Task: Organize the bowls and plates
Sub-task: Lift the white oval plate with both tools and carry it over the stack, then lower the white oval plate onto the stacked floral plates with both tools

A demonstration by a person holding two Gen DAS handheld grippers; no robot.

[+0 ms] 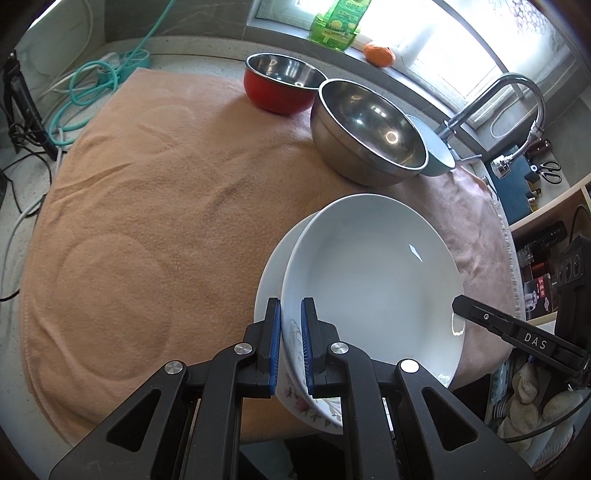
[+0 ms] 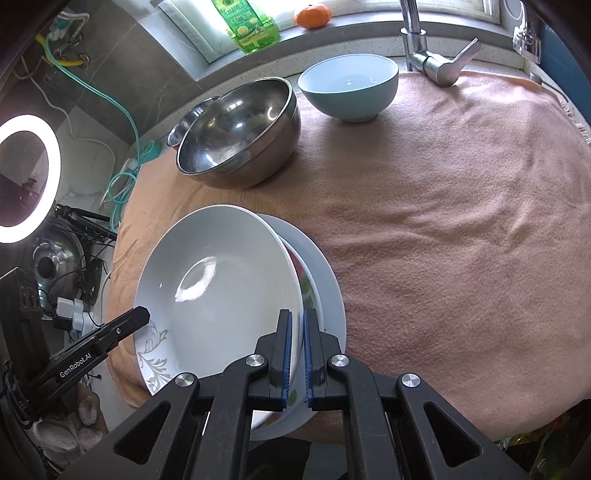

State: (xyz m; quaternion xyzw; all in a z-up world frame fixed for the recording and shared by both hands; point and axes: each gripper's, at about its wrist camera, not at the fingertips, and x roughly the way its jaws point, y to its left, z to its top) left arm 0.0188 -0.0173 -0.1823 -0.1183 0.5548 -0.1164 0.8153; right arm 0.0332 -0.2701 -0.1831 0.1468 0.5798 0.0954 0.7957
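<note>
Left hand-held gripper (image 1: 291, 347): blue pads pinched on the near rim of the white plate (image 1: 373, 280), which sits tilted at the near edge of the counter; floral print shows on the rim below the pads. A second, flatter white plate (image 1: 273, 273) lies under and to the left of it. Right hand-held gripper (image 2: 297, 354): pads close together, straddling the rims of the stacked plates on the opposite side; pinching the rim of the top white plate (image 2: 221, 280), with a patterned plate (image 2: 308, 291) and a grey-white plate (image 2: 328, 288) nested behind it. Exactly which rims sit between the pads cannot be told. The peach towel (image 1: 147, 206) covers the counter (image 1: 192, 61) under everything. Far side: large steel bowl (image 1: 369, 133) at centre, red bowl (image 1: 280, 86) with steel interior just behind it to the left, light blue bowl (image 2: 349, 86) to its right near the faucet (image 2: 424, 48). Steel bowl and blue bowl are close, contact unclear. On the windowsill: green bottle (image 2: 245, 24) and an orange (image 2: 313, 15).
</note>
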